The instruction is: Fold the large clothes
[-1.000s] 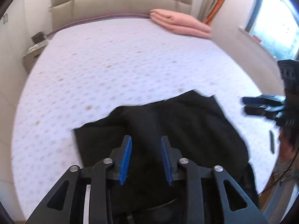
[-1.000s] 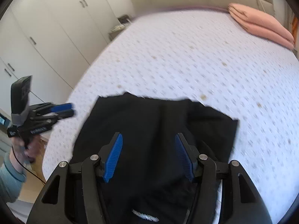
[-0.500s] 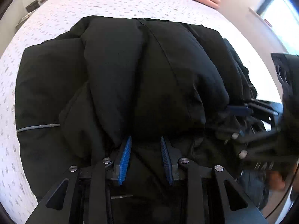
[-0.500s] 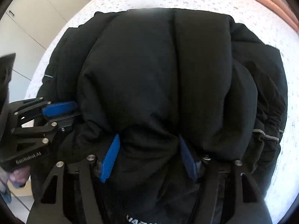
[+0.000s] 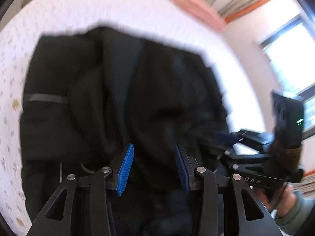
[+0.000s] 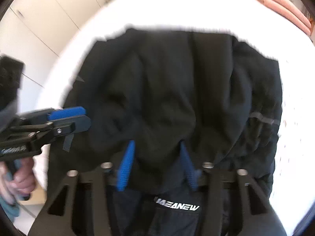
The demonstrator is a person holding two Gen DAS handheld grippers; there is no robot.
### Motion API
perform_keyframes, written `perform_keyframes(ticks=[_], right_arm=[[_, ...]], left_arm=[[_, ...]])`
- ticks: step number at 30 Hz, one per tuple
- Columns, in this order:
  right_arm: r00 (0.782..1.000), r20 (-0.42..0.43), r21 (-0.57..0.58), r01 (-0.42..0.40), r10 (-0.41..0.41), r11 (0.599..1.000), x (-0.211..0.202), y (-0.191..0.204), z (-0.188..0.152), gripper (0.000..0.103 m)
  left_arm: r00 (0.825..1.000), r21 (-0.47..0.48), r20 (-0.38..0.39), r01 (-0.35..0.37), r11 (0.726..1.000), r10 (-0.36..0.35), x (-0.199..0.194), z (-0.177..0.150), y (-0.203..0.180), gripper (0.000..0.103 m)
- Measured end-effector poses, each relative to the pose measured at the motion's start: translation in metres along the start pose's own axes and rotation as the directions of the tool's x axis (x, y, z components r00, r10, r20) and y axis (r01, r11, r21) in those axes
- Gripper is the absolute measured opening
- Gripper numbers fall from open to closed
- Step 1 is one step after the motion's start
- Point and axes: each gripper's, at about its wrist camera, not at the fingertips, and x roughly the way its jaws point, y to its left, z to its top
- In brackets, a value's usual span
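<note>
A large black padded jacket [image 5: 122,90] lies bunched on the white patterned bed and fills both views; it also shows in the right wrist view [image 6: 177,82]. My left gripper [image 5: 152,157] is at the jacket's near edge, its blue pads apart with a bulge of black fabric between them. My right gripper [image 6: 157,157] stands the same way at the near edge, above a white logo [image 6: 177,206]. Each gripper shows in the other's view: the right one [image 5: 222,137] at the jacket's right side, the left one [image 6: 76,116] at its left side. Both frames are blurred.
The bed [image 5: 98,7] stretches beyond the jacket. A folded pink blanket [image 5: 195,7] lies at its far end, also in the right wrist view [image 6: 279,2]. White wardrobes [image 6: 39,29] stand to the left, a window [image 5: 291,45] to the right.
One second ago both grippers hovered above the jacket. They dropped onto its near edge, and fabric now sits between the pads. The views have since pulled back, showing more bed.
</note>
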Motion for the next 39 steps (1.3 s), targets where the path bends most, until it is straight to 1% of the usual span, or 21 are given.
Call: perform_keyframes(ticks=[1,2,4,7,9,11,13,14,16,19,20,21,22,24,25,28,31,34,36,39], right_arm=[[1.0,-0.021,0.015,0.006,-0.006,1.0,0.017,-0.004,-0.002,0.047],[1.0,-0.028,0.029,0.009,-0.008,1.0,0.027,-0.008,-0.003,0.047],[1.0,-0.003,0.054,0.008,-0.008,0.999,0.035,-0.011,-0.005,0.047],[1.0,0.004,0.07,0.024,-0.025,0.997,0.03,-0.01,-0.007,0.047],[0.999,0.003,0.08,0.035,-0.036,0.996,0.027,-0.006,-0.01,0.048],[1.0,-0.003,0.096,0.017,-0.016,0.995,0.024,0.0,-0.009,0.05],[1.0,0.01,0.118,-0.018,0.017,0.993,0.008,-0.004,-0.017,0.054],[0.999,0.02,0.132,-0.034,0.031,0.991,0.001,-0.008,-0.022,0.056],[0.997,0.029,0.163,-0.069,0.065,0.984,-0.01,-0.018,-0.036,0.056],[0.996,0.02,0.204,-0.088,0.086,0.975,-0.019,-0.036,-0.06,0.057],[0.995,0.018,0.21,-0.097,0.095,0.973,-0.022,-0.041,-0.068,0.057],[0.996,0.007,0.215,-0.088,0.088,0.973,-0.024,-0.048,-0.078,0.057],[0.997,-0.004,0.214,-0.076,0.078,0.974,-0.019,-0.056,-0.082,0.057],[0.997,-0.029,0.214,-0.063,0.07,0.975,-0.016,-0.065,-0.093,0.057],[0.997,-0.041,0.217,-0.06,0.07,0.974,-0.017,-0.07,-0.1,0.057],[0.997,-0.041,0.194,-0.052,0.061,0.98,-0.026,-0.081,-0.12,0.057],[0.998,-0.053,0.173,-0.033,0.043,0.984,-0.031,-0.088,-0.133,0.057],[0.997,-0.061,0.164,-0.029,0.04,0.986,-0.038,-0.098,-0.148,0.057],[0.998,-0.062,0.152,-0.023,0.033,0.988,-0.041,-0.103,-0.158,0.057],[0.997,-0.069,0.15,-0.02,0.031,0.988,-0.042,-0.11,-0.171,0.057]], left_arm=[[1.0,-0.004,-0.014,-0.014,1.0,0.014,0.016,-0.005,0.006,0.044],[1.0,-0.022,-0.006,-0.005,1.0,0.005,0.028,-0.013,0.013,0.044],[0.999,-0.067,0.026,0.045,0.997,-0.043,0.034,-0.014,0.023,0.044],[0.997,-0.076,0.018,0.075,0.994,-0.074,0.03,-0.013,0.027,0.044],[0.996,-0.086,0.004,0.091,0.992,-0.091,0.017,-0.015,0.034,0.044],[0.994,-0.081,0.005,0.113,0.99,-0.113,0.007,-0.019,0.039,0.044],[0.994,-0.068,0.01,0.11,0.992,-0.109,-0.014,-0.028,0.041,0.044],[0.995,-0.066,0.013,0.1,0.993,-0.1,-0.026,-0.035,0.043,0.044],[0.998,-0.069,0.008,0.064,0.996,-0.064,-0.045,-0.051,0.052,0.044],[1.0,-0.106,-0.021,-0.023,0.994,0.021,-0.063,-0.081,0.071,0.044],[0.998,-0.134,-0.037,-0.055,0.989,0.051,-0.069,-0.094,0.08,0.044],[0.995,-0.163,-0.051,-0.091,0.982,0.084,-0.075,-0.106,0.087,0.044],[0.993,-0.177,-0.056,-0.112,0.978,0.104,-0.078,-0.113,0.092,0.044],[0.984,-0.222,-0.068,-0.175,0.959,0.164,-0.086,-0.133,0.102,0.044],[0.981,-0.242,-0.075,-0.193,0.951,0.18,-0.089,-0.142,0.105,0.044],[0.969,-0.279,-0.087,-0.248,0.928,0.233,-0.087,-0.164,0.102,0.044],[0.961,-0.304,-0.09,-0.276,0.912,0.261,-0.091,-0.176,0.105,0.044],[0.954,-0.318,-0.097,-0.299,0.9,0.283,-0.086,-0.18,0.098,0.045],[0.948,-0.328,-0.11,-0.317,0.89,0.297,-0.073,-0.188,0.09,0.045],[0.942,-0.33,-0.118,-0.336,0.882,0.314,-0.074,-0.2,0.086,0.045]])
